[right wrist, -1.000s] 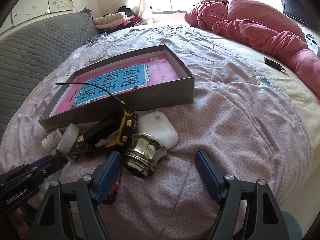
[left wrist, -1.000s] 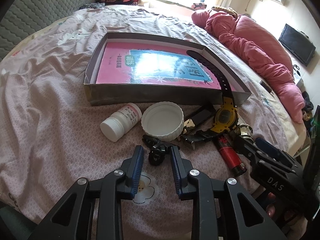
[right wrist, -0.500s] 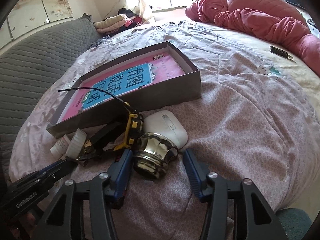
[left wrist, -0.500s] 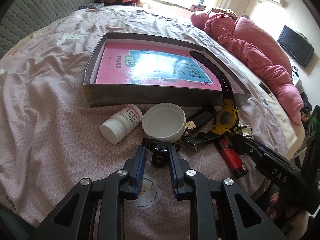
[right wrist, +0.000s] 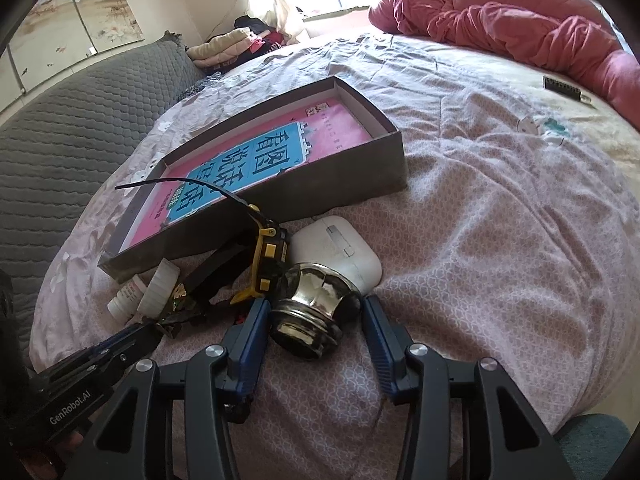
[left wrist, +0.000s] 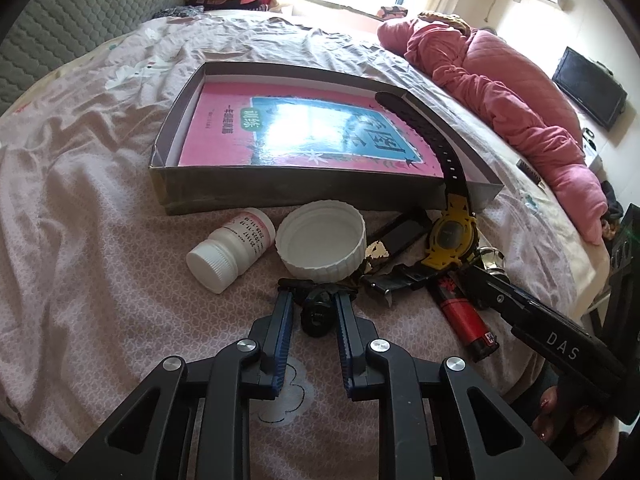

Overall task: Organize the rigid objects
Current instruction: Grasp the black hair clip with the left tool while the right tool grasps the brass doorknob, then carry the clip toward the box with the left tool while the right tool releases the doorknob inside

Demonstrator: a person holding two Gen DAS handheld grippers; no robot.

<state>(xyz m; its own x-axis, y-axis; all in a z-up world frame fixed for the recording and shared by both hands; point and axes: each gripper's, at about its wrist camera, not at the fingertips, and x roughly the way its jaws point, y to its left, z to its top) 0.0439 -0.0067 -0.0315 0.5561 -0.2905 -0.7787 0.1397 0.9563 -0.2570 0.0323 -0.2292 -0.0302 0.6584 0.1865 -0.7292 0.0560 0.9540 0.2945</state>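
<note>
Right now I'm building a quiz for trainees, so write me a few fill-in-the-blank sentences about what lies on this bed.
1. The book in the box has a ____ cover.
2. The small white bottle lies on its ____.
3. The watch has a ____ case.
4. The right gripper has its fingers on either side of a shiny ____ knob.

Missing words: pink; side; yellow; metal

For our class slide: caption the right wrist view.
Right gripper closes around a shiny metal cap beside the white case.
</note>
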